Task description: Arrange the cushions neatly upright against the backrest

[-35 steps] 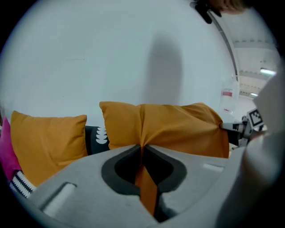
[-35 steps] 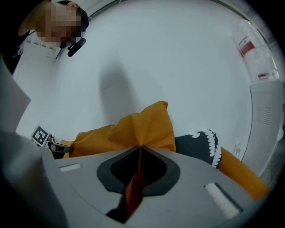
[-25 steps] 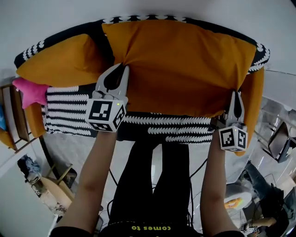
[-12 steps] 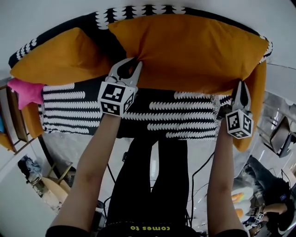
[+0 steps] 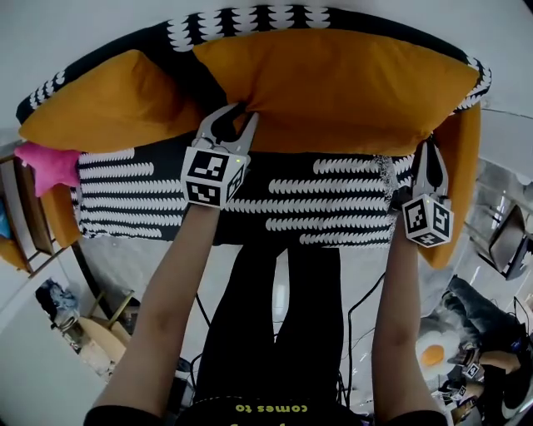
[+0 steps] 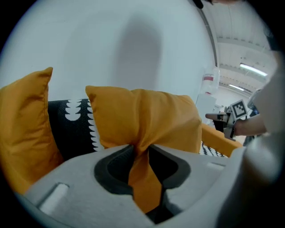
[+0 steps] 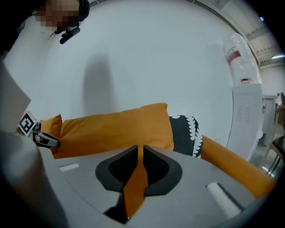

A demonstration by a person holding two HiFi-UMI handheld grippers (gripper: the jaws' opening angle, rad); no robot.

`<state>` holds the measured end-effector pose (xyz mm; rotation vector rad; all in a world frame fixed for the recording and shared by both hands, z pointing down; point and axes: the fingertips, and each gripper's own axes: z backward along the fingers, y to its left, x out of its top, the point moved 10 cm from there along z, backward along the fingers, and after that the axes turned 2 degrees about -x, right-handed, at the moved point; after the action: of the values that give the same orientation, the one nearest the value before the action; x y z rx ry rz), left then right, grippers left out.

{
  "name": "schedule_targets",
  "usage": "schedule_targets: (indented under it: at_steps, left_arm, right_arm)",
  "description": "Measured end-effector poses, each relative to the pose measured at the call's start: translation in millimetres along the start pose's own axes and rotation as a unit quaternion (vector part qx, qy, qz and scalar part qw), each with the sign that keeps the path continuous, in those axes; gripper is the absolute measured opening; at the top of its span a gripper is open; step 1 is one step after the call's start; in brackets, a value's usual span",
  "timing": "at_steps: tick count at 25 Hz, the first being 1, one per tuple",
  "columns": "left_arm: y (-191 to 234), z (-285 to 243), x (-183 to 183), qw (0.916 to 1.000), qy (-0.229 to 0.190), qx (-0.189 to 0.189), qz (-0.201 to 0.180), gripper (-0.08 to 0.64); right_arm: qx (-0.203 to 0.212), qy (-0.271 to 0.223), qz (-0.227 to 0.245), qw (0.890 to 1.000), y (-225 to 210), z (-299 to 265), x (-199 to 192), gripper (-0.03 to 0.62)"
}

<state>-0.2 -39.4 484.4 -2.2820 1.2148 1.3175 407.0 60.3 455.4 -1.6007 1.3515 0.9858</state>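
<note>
Big cushion (image 5: 333,91) upright, long axis L-R; L tool (image 5: 241,114), R tool (image 5: 428,144) pinch its corners, jaws just opening.

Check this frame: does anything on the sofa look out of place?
A pink star-shaped thing lies at the left end of the sofa, apart from the large orange cushion and the smaller orange cushion along the backrest. Nothing looks spilled or damaged.

A: Big cushion (image 5: 333,91), small cushion (image 5: 108,104)?
B: Both plain orange.
A: Sofa (image 5: 333,195)?
B: Black, rows of white scallop marks; arm (image 5: 458,191) orange.
A: Toy (image 5: 54,162)?
B: Pink.
A: Trousers (image 5: 283,333)?
B: Black.
</note>
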Motion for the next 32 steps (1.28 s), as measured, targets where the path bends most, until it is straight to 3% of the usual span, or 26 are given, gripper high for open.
schedule_targets:
  at_steps: [3,9,12,14,18,23,28,32]
  left_arm:
    - [-3.0,9.2,5.8,0.9999,0.008,0.013,0.007,0.126]
    - [-12.4,49.7,35.1,0.994,-0.085,0.037,0.059,0.131]
    - [-25.0,81.1,60.5,0.9886,-0.129,0.061,0.049,0.075]
    - [-34.4,105.4,78.8,0.9841,-0.16,0.063,0.046,0.001]
    - [-52.9,157.0,117.4,0.9757,-0.209,0.044,0.049,0.0]
    - [-70.2,219.9,161.0,0.9728,-0.22,0.067,0.031,0.0]
    - [-85.5,271.7,195.7,0.9665,-0.246,0.068,0.026,0.0]
    - [-96.6,300.3,208.4,0.9674,-0.243,0.071,0.01,0.0]
  right_arm:
    - [0.017,-0.022,0.001,1.0,10.2,8.1,18.4,0.039]
    - [0.052,-0.043,0.017,0.998,28.8,34.3,52.5,0.012]
    - [0.07,-0.051,0.013,0.996,40.1,55.5,77.3,0.012]
    - [0.08,-0.047,-0.006,0.996,48.1,70.2,97.5,0.011]
    - [0.104,-0.051,-0.023,0.993,66.1,102.1,144.8,0.011]
    - [0.141,-0.077,0.003,0.987,89.1,140.6,213.5,0.011]
    - [0.144,-0.105,0.002,0.984,98.2,179.0,275.6,0.011]
    - [0.149,-0.14,0.027,0.979,107.8,206.3,309.7,0.011]
